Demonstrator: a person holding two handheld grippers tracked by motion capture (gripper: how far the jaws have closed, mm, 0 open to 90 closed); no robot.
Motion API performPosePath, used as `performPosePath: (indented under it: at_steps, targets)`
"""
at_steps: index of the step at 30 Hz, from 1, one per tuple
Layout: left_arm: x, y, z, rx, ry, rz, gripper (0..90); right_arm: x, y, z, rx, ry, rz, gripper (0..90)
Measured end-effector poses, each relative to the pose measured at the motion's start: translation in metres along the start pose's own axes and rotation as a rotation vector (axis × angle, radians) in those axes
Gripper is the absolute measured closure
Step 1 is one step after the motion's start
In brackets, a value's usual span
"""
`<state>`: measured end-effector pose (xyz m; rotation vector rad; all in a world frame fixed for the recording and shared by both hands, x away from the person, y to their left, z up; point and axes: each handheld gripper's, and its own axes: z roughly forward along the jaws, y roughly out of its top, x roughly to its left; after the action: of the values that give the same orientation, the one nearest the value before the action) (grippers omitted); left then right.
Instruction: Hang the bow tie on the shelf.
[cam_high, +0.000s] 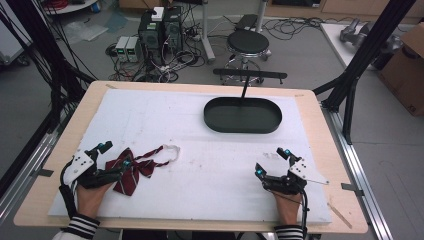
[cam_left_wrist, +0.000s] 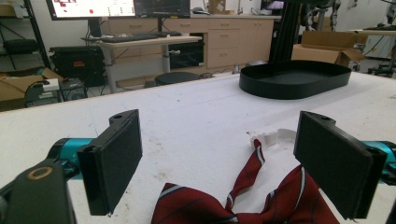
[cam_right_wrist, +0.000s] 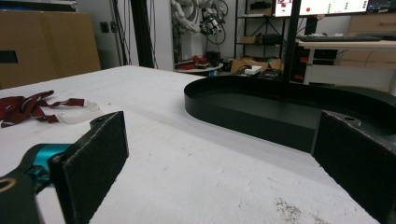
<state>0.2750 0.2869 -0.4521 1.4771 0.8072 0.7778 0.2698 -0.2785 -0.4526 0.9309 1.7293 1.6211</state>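
From the high view, I sit at a wooden table covered by a white mat. My left gripper rests at the near left, its jaws apart and straddling the near end of a dark red striped bow tie. The tie lies flat on the mat, its thin strap trailing toward the middle and ending in a pale loop. My right gripper rests at the near right on bare mat, jaws apart, nothing between them. A black oval tray sits well beyond both, toward the far right; I judge it to be where the tie should end up.

In the left gripper view, my two black pads stand wide apart. The bow tie lies low between them, nearer the right-hand pad, not yet pinched; whether that pad touches the cloth I cannot tell. The strap runs away toward the pale loop, and the tray lies farther off. I seem lined up to close on the bow.

In the right gripper view, my pads also stand apart over empty mat. The tray is near ahead, and the bow tie lies far off at left.
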Motion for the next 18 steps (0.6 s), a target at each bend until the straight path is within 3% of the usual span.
performPosePath:
  at_steps: [18]
  targets:
    - [0.0003, 0.0014, 0.0029, 0.029, -0.005, -0.001, 15.5, 0.0005, -0.0003, -0.0005, -0.009, -0.012, -0.005, 2.9]
